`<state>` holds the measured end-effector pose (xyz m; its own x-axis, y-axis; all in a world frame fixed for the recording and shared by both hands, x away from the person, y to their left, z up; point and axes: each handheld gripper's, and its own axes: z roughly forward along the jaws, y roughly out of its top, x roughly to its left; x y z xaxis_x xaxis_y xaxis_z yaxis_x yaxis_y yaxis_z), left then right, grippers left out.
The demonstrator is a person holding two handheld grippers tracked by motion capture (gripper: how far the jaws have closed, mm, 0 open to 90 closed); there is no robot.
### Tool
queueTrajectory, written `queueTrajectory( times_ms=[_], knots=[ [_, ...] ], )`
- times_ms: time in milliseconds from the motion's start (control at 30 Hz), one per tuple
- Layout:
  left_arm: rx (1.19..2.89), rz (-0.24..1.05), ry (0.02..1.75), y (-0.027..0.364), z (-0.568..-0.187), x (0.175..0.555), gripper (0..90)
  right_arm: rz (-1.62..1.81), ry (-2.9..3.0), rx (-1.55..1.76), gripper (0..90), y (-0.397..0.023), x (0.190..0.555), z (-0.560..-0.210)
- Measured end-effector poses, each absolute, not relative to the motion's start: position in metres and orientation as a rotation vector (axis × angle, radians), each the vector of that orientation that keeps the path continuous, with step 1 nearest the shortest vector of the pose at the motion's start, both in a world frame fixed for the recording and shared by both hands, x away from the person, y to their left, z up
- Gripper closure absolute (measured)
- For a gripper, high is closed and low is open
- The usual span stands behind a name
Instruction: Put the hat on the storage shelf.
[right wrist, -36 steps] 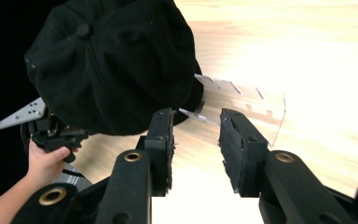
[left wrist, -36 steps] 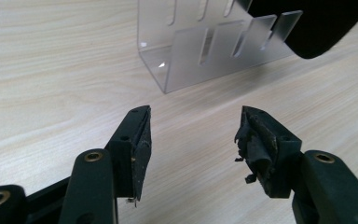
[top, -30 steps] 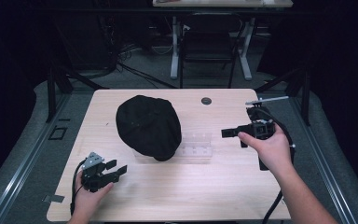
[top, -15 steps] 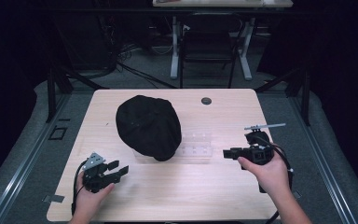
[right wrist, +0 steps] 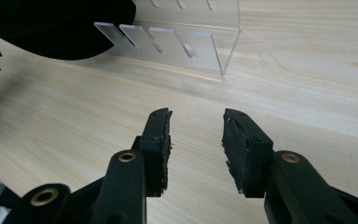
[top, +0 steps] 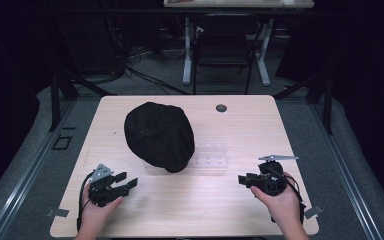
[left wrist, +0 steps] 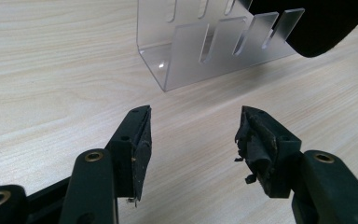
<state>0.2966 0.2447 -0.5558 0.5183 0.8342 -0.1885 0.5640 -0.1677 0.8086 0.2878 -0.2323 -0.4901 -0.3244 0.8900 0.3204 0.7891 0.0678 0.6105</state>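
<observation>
The black cap (top: 159, 136) sat draped over the clear slotted rack (top: 211, 155) mid-table. Both grippers — left (top: 130, 184), right (top: 243, 179) — lay low, jaws spread and empty, the right's just opening wider. Risk: tugging the cap could drag the light rack along.

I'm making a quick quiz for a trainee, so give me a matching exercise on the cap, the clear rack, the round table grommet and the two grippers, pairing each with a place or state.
Column one:
1. black cap
2. clear slotted rack
3. round grommet
4. left gripper and right gripper

Column two:
A. set in the tabletop near the far edge
B. fingers open, nothing between them
C. draped over one end of the rack
D. partly covered, its right end bare

Pairs: 1-C, 2-D, 3-A, 4-B
</observation>
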Motion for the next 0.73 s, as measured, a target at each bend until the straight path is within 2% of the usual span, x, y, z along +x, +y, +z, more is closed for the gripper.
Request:
queueTrajectory(
  times_ms=[133,333,733],
  knots=[
    [1.857,0.369,1.157,0.244,-0.557,0.297,44.9,1.093,2.173,1.741,57.6,-0.234,0.287,-0.505],
    [1.863,0.374,1.154,0.241,-0.558,0.297,44.9,1.119,2.134,1.706,57.6,-0.235,0.285,-0.522],
    [1.848,0.338,1.119,0.238,-0.555,0.296,41.8,1.062,2.065,1.692,54.3,-0.241,0.285,-0.542]
  ],
)
